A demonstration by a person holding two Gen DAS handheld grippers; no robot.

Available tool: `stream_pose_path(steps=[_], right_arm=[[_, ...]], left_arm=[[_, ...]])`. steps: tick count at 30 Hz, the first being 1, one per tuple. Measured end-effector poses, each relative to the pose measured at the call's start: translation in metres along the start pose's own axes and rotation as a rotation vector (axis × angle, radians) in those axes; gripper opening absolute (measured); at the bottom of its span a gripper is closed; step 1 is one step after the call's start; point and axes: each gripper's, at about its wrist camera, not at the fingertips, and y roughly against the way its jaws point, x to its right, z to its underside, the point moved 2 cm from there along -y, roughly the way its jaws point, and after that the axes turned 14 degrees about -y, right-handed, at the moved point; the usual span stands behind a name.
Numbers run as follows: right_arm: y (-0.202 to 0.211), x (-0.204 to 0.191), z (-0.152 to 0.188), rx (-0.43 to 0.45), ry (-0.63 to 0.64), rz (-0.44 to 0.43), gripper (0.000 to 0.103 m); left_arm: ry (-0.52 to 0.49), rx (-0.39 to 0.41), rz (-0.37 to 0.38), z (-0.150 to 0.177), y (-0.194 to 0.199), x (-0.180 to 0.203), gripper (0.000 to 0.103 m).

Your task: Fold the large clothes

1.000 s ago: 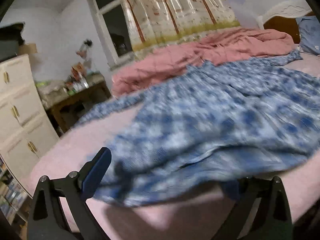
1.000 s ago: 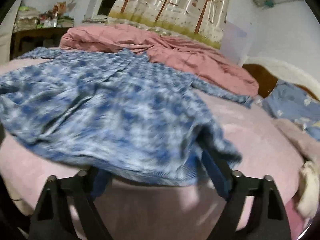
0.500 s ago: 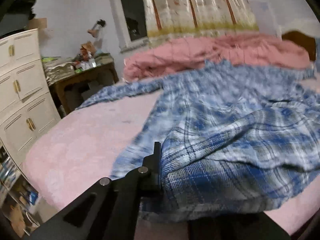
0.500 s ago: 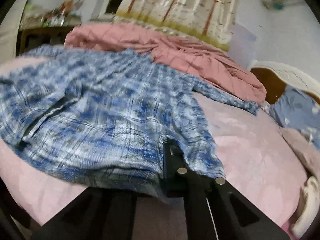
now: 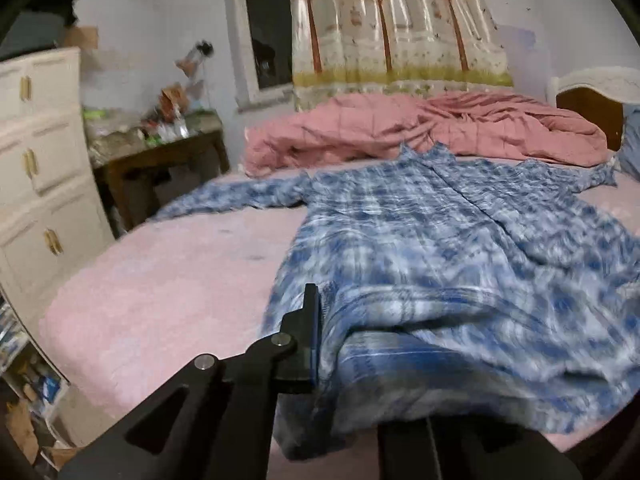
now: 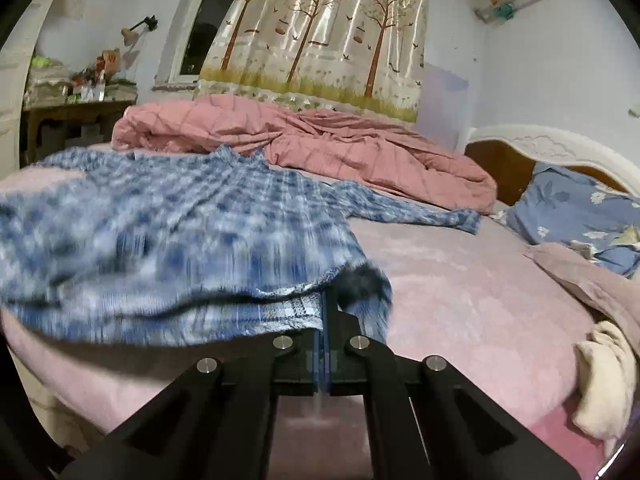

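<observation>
Pink bedsheet [image 5: 168,280] had the blue-white plaid flannel shirt [image 5: 440,240] on it, both left gripper [image 5: 320,320] and right gripper [image 6: 325,312] clamped on its near hem, which looked thin enough to slip out mid-fold.

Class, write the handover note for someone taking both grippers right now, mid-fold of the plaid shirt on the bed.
Left gripper: shut on the near hem of the plaid shirt, left corner.
Right gripper: shut on the hem's right corner.
Shirt: spread on the pink bed, collar toward the pink quilt, sleeves out sideways; hem lifted off the bed.
Done: both corners gripped.
Left: probably carry the hem toward the collar, lay it down, then finish the sleeves and remaining folds.
</observation>
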Motion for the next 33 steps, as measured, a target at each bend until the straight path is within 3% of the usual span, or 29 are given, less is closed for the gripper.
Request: stream_pose_path(steps=[6, 9, 12, 15, 17, 18, 19, 21, 22, 25, 26, 29, 33], right_arm=[[-0.072, -0.011, -0.065, -0.078, -0.047, -0.064, 0.001], [-0.128, -0.019, -0.087, -0.173, -0.067, -0.084, 0.001], [-0.184, -0.026, -0.091, -0.275, -0.090, -0.090, 0.001], [-0.228, -0.029, -0.085, -0.361, -0.122, -0.104, 0.001], [-0.245, -0.027, -0.080, -0.369, -0.141, -0.097, 0.001], [-0.250, -0.025, -0.079, -0.367, -0.153, -0.098, 0.001], [-0.253, -0.023, -0.078, -0.370, -0.165, -0.107, 0.001], [-0.257, -0.018, -0.078, -0.375, -0.190, -0.129, 0.003], [-0.258, -0.016, -0.079, -0.375, -0.194, -0.130, 0.012], [-0.263, -0.004, -0.085, -0.363, -0.207, -0.059, 0.056], [-0.266, 0.001, -0.087, -0.373, -0.219, -0.042, 0.062], [-0.281, 0.013, -0.091, -0.456, -0.274, -0.079, 0.062], [-0.301, 0.017, -0.088, -0.523, -0.264, -0.023, 0.063]], left_arm=[[0.075, -0.227, 0.134, -0.051, -0.098, -0.019, 0.009], [0.106, -0.373, 0.210, -0.057, -0.155, -0.018, 0.009], [0.159, -0.469, 0.264, -0.053, -0.195, -0.017, 0.011], [0.150, -0.404, 0.263, -0.059, -0.197, -0.017, 0.015], [0.117, -0.364, 0.211, -0.062, -0.196, -0.018, 0.036], [0.103, -0.359, 0.167, -0.063, -0.199, -0.019, 0.057], [0.100, -0.354, 0.133, -0.062, -0.202, -0.023, 0.072], [0.135, -0.352, 0.135, -0.059, -0.206, -0.032, 0.081], [0.170, -0.369, 0.153, -0.057, -0.209, -0.038, 0.088], [0.282, -0.463, 0.148, -0.047, -0.228, -0.062, 0.095], [0.297, -0.470, 0.143, -0.045, -0.233, -0.068, 0.095], [0.293, -0.476, 0.080, -0.048, -0.237, -0.079, 0.096], [0.309, -0.461, 0.042, -0.047, -0.236, -0.089, 0.096]])
